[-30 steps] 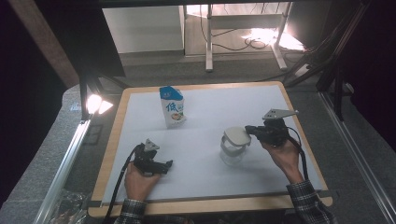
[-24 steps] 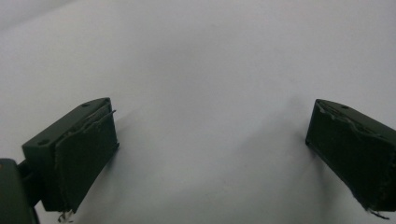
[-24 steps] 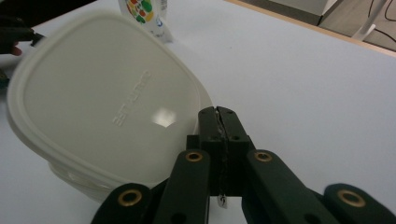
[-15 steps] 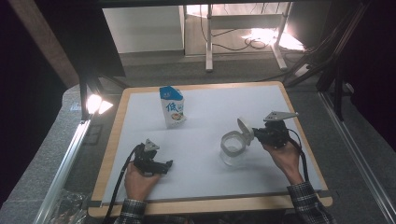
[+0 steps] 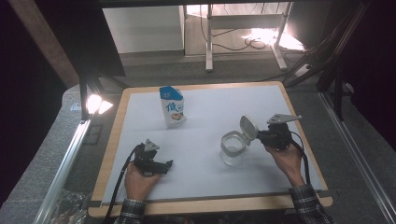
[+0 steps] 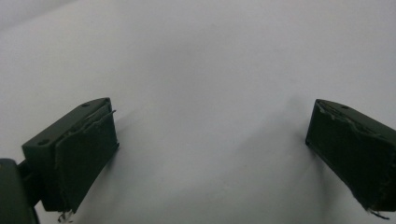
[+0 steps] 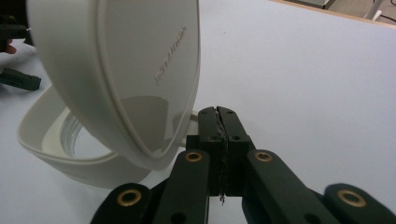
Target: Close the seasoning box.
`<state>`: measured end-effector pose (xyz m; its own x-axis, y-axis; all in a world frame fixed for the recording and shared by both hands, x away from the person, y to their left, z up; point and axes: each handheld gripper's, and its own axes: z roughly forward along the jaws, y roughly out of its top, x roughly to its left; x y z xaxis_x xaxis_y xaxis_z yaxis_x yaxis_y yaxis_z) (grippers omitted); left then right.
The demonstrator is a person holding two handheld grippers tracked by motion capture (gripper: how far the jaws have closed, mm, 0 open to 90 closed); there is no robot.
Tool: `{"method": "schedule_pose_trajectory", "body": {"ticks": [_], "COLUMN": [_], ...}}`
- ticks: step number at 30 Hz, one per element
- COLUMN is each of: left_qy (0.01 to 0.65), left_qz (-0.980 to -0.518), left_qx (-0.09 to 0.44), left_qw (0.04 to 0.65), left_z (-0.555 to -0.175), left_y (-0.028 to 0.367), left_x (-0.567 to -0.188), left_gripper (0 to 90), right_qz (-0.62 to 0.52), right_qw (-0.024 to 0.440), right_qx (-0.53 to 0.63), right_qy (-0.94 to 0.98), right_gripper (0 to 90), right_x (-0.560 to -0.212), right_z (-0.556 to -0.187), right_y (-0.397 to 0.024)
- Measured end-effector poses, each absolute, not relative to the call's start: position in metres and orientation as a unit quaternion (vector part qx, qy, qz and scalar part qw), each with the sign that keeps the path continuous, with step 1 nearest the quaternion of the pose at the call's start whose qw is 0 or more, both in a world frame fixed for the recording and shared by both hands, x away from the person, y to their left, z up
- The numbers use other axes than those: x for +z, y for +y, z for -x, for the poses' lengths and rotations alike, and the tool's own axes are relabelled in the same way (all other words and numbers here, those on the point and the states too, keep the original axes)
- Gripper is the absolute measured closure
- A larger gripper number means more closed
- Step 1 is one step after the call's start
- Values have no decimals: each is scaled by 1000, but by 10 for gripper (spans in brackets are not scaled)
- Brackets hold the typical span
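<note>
Right tool: jaws pressed together with nothing between them, their tips against the back of the raised lid.
Lid change: a second ago it lay nearly flat over the mouth of the clear jar; half a second ago it was partly lifted; now it stands up, hinged at the jar's right rim, and the mouth is uncovered.
Jar place: upright on the white surface, right of centre, where it stood before.
Left tool: jaws wide apart over bare surface, holding nothing, unmoved near the front left.
Milk carton: upright at the back, unchanged.
</note>
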<state>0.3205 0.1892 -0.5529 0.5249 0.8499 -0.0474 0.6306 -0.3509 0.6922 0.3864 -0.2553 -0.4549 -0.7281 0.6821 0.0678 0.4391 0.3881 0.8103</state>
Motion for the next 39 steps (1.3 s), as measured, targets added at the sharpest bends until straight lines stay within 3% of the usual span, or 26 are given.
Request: {"method": "schedule_pose_trajectory", "body": {"ticks": [15,24,30,39], "left_qy": [461,446,437,445], "left_qz": [-805,-815,-829,-814], "left_qx": [161,158,176,172], "left_qw": [336,334,301,332], "left_z": [-321,-321,-331,-347], "left_y": [189,189,189,202], "left_x": [-553,-550,-542,-527], "left_gripper": [18,55,67,77], "right_qz": [-350,-364,-364,-359], "right_qw": [185,173,166,157], "right_qx": [430,422,415,413], "right_qy": [812,812,817,822], "right_gripper": [758,623,567,494], "right_x": [-456,-465,-470,-480], "right_z": [-370,-360,-354,-349], "right_y": [-266,-272,-271,-270]}}
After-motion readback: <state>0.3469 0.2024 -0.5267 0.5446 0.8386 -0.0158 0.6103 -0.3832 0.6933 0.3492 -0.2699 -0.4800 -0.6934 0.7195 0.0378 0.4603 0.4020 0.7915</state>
